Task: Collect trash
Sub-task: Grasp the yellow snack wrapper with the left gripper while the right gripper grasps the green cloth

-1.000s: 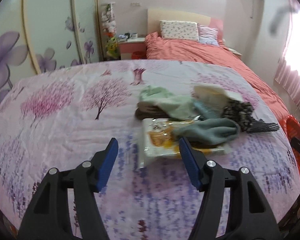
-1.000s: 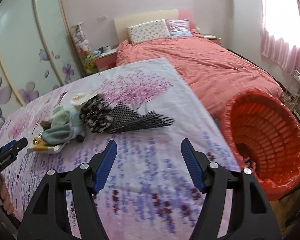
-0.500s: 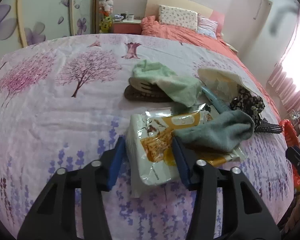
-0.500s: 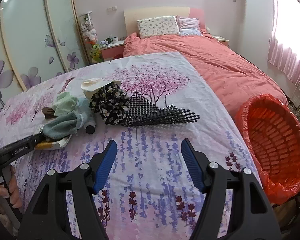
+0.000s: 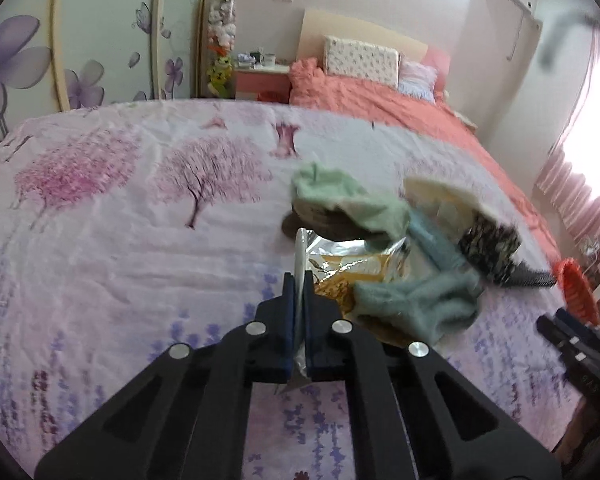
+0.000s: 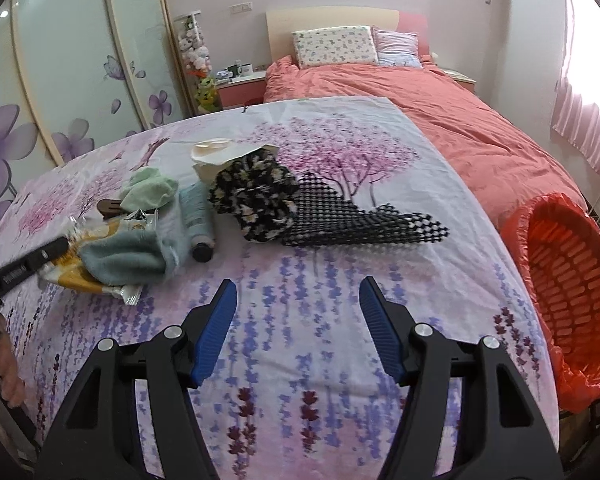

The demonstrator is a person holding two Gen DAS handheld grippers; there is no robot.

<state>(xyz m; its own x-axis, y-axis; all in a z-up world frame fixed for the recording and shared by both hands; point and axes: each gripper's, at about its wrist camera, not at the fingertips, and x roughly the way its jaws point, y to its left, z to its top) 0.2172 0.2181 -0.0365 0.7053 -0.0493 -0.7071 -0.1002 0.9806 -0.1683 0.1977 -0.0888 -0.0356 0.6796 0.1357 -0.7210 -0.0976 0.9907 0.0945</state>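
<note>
Left gripper (image 5: 298, 292): lower centre of the left wrist view, jaws clamped on the edge of the snack wrapper (image 5: 352, 268), whose thin white seam stands between the blue pads
Snack wrapper: silver and yellow, centre of that view, on the floral sheet (image 5: 120, 240); in the right wrist view it lies at the left edge (image 6: 100, 280)
Grey-green sock (image 5: 416, 304): draped over the wrapper's right part
Light green cloth (image 5: 352, 200): just above the wrapper, over a brown item
Blue tube (image 6: 196, 216): right of the sock, black cap toward the camera
Right gripper (image 6: 298, 320): lower centre of its view, jaws apart and closing slightly, only sheet between them
Orange-lined bin (image 6: 568, 276): right edge, off the bed
</note>
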